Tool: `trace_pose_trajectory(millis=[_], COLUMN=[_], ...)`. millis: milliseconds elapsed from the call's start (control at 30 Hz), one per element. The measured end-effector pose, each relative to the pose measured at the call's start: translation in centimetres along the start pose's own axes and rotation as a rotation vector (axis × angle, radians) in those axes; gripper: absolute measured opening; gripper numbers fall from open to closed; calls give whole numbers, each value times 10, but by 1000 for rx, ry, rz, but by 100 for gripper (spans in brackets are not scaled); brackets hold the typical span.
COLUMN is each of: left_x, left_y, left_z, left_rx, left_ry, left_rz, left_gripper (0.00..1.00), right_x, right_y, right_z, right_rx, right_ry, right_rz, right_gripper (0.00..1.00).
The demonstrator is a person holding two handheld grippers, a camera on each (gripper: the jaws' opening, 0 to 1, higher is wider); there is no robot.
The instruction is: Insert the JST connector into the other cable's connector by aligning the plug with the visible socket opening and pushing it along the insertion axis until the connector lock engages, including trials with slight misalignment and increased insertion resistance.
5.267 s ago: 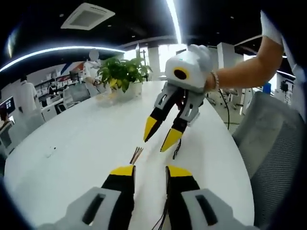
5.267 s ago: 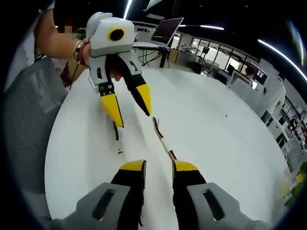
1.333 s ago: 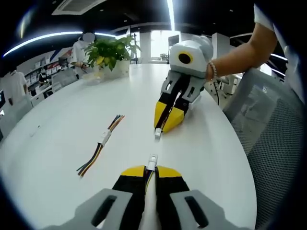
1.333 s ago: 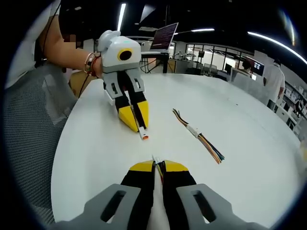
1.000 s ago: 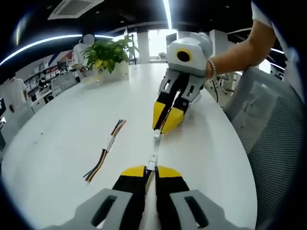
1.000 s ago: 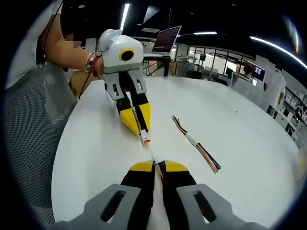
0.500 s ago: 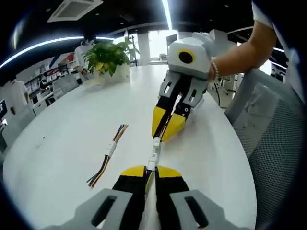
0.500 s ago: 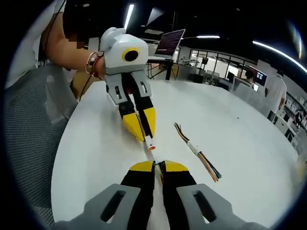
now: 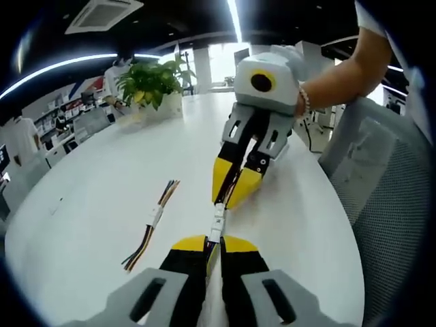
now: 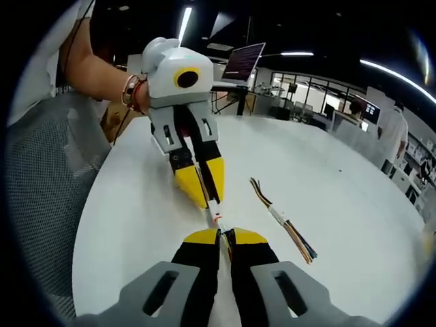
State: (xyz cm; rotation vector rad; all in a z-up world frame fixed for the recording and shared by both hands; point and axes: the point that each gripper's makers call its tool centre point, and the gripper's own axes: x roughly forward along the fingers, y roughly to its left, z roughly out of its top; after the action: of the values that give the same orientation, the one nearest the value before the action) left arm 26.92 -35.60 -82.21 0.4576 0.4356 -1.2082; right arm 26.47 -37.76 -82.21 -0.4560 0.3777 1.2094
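- Two grippers meet tip to tip above a white table (image 9: 102,170). In the left gripper view, the left gripper (image 9: 213,243) has its jaws pressed almost together on a white connector (image 9: 216,231) that juts toward 12 o'clock.
- Just beyond, at 12 o'clock, the right gripper (image 9: 229,193) pinches the mating connector (image 9: 219,212) with its jaws nearly closed — the two housings now look to be touching, or all but.
- Half a second ago a sliver of space showed between the grippers' tips; a second ago the plugs were plainly apart. The gap has closed, which suggests insertion is starting. Whether the lock has caught cannot be told.
- In the right gripper view, the right gripper (image 10: 223,237) is clamped on its cable end, and the left gripper (image 10: 206,192) comes down from 11 o'clock onto the red-tipped connector (image 10: 215,217).
- A spare, already joined cable (image 9: 154,218) lies on the table at 9 o'clock, well apart.
- Farther off, at 11 o'clock, stands a potted plant (image 9: 151,83).
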Motion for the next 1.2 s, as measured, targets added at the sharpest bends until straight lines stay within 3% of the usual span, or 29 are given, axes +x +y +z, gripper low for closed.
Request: trace_pose_trajectory(millis=[1200], left_x=[3], left_y=[-1], left_z=[1], left_rx=[-21], left_ry=[-8], left_rz=[9], left_gripper=[0], right_x=[4], right_y=[3], right_z=[0], right_rx=[-37], right_ry=[25], right_rz=[5], right_gripper=[2])
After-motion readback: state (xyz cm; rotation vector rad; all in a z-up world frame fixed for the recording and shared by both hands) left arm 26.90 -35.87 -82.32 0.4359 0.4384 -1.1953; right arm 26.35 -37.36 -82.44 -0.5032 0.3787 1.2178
